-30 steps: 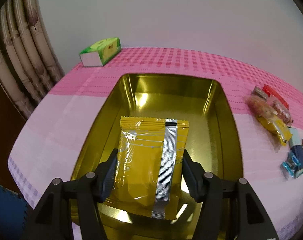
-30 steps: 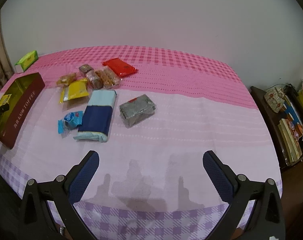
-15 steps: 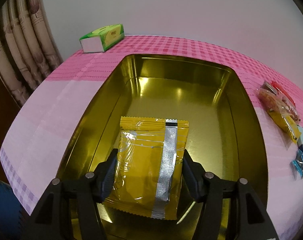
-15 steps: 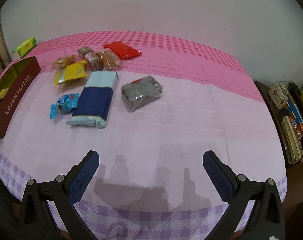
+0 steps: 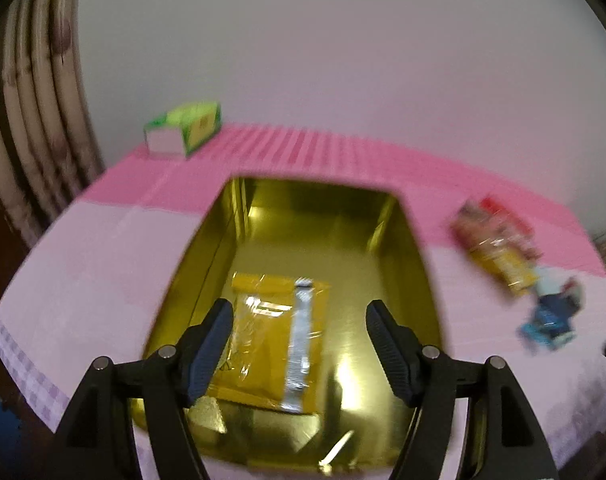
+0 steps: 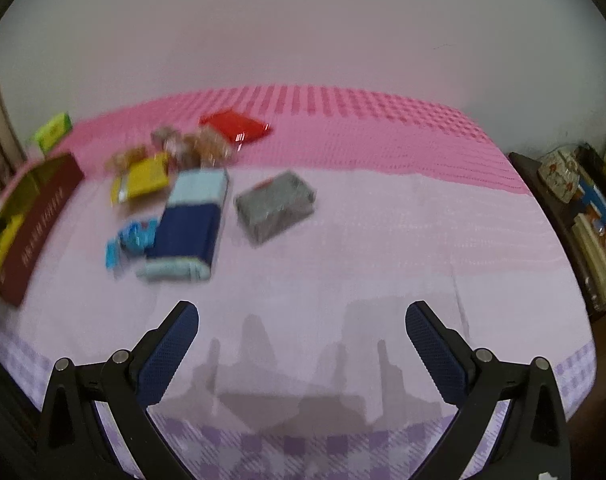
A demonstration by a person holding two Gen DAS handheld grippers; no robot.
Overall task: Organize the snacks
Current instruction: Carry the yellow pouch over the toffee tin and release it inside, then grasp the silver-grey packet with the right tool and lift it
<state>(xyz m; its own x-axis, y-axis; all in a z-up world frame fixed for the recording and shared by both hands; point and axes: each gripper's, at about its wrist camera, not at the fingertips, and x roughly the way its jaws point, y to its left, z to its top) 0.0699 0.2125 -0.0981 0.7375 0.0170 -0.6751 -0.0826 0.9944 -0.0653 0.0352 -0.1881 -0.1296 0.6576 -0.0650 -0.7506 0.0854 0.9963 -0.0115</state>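
A yellow snack packet (image 5: 271, 336) with a silver seam lies flat on the floor of the gold tin (image 5: 415, 248). My left gripper (image 5: 299, 344) is open above it, jaws apart on either side, not touching it. My right gripper (image 6: 302, 354) is open and empty over bare cloth near the front edge. Loose snacks lie ahead of it: a blue and pale-blue pack (image 6: 189, 224), a grey pack (image 6: 275, 206), a small blue wrapper (image 6: 133, 238), a yellow packet (image 6: 143, 180), a red packet (image 6: 235, 128). The tin shows at the left of the right wrist view, with a dark red side (image 6: 43, 216).
A green tissue box (image 5: 187, 128) stands at the far left corner of the pink and lilac tablecloth (image 6: 383, 240). A curtain (image 5: 27, 120) hangs at the left. A dark shelf with items (image 6: 583, 200) stands beyond the table's right edge. Several snacks (image 5: 503, 248) lie right of the tin.
My left gripper has opened and let go of the yellow packet, which now lies in the tin, and has pulled back upward. My right gripper has shifted a little; both views are blurred.
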